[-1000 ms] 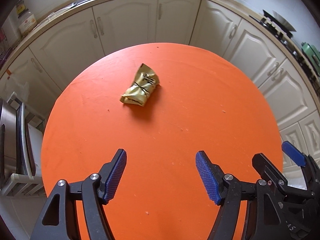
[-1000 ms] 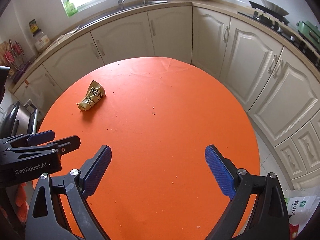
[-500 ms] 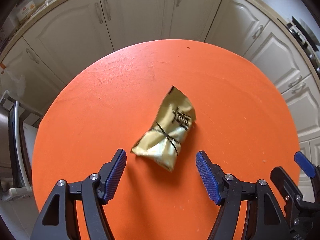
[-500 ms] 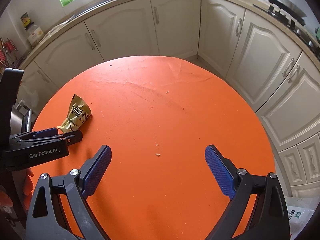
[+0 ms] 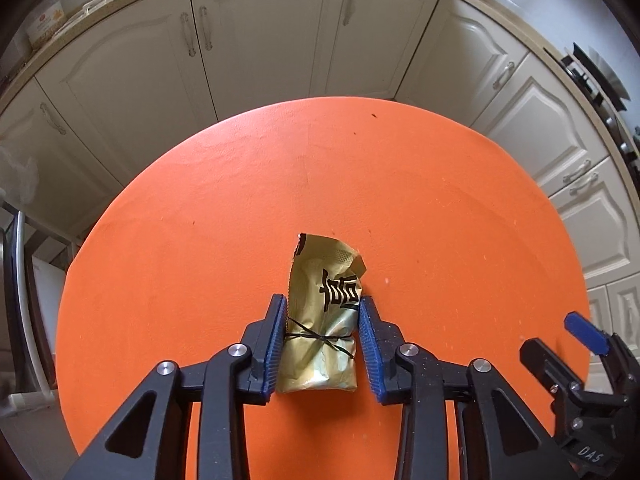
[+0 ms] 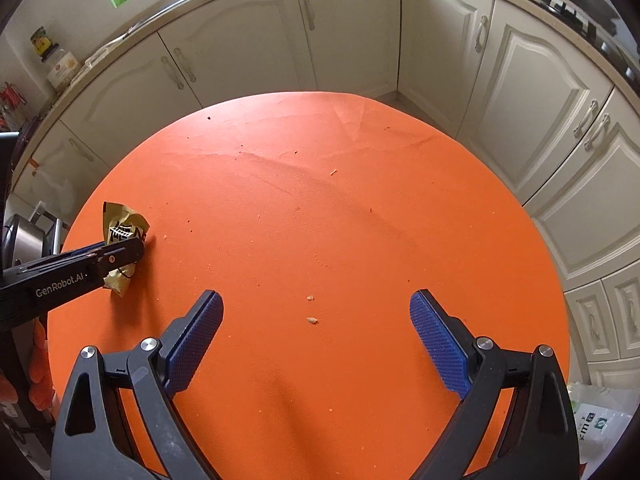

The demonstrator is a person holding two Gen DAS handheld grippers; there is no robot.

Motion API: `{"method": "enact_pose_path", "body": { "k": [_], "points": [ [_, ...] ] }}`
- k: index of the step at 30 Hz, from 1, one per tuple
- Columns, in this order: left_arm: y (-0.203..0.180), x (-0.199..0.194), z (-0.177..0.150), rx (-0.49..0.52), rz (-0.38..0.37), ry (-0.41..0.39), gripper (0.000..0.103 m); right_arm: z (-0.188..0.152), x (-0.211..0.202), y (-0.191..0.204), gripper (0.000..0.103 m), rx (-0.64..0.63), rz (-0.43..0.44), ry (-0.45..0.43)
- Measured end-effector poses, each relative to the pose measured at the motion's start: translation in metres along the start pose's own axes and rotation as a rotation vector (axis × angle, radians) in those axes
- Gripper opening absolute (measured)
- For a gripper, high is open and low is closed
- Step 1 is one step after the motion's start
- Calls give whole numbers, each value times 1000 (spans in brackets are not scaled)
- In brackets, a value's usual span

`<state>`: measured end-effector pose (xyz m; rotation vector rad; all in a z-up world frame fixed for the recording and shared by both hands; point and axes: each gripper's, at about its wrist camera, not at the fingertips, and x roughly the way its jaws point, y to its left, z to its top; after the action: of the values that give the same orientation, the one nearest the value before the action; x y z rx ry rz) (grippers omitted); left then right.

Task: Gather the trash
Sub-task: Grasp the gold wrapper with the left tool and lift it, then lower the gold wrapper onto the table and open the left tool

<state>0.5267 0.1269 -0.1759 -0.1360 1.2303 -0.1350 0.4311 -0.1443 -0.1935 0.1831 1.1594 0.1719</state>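
A crumpled gold wrapper (image 5: 320, 320) with black print lies on the round orange table (image 5: 400, 200). My left gripper (image 5: 322, 302) points down over it, its jaws closing, and both blue pads (image 5: 276, 340) touch the wrapper's sides. In the right wrist view the same wrapper (image 6: 120, 224) sits at the table's left edge, partly hidden behind the left gripper's black finger (image 6: 100, 256). My right gripper (image 6: 316, 296) hangs open over bare tabletop with only small crumbs (image 6: 312, 320) between its fingers. It also shows at the lower right of the left wrist view (image 5: 556, 340).
Cream kitchen cabinets (image 6: 348, 32) curve around the table's far side and right. A metal appliance (image 6: 20, 236) stands off the left edge. A white printed bag (image 6: 600, 424) lies on the floor at the lower right. A jar (image 6: 60, 68) is on the counter.
Both grippers came forward and down over the table. The left one moved over the wrapper and its jaws narrowed onto it, turning it upright. The right gripper stayed open.
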Motion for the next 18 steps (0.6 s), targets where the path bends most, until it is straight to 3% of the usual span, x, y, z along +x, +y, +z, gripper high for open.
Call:
{"method": "enact_pose_path", "body": {
  "k": [6,18],
  "points": [
    [-15,-35,-42,34,-60,12,31,-24,-35,-6,96,8,-5,-49],
    [-53,-101,-141,116,-103,-1,31,-133,-84,-54,96,51,29,-35]
  ]
}}
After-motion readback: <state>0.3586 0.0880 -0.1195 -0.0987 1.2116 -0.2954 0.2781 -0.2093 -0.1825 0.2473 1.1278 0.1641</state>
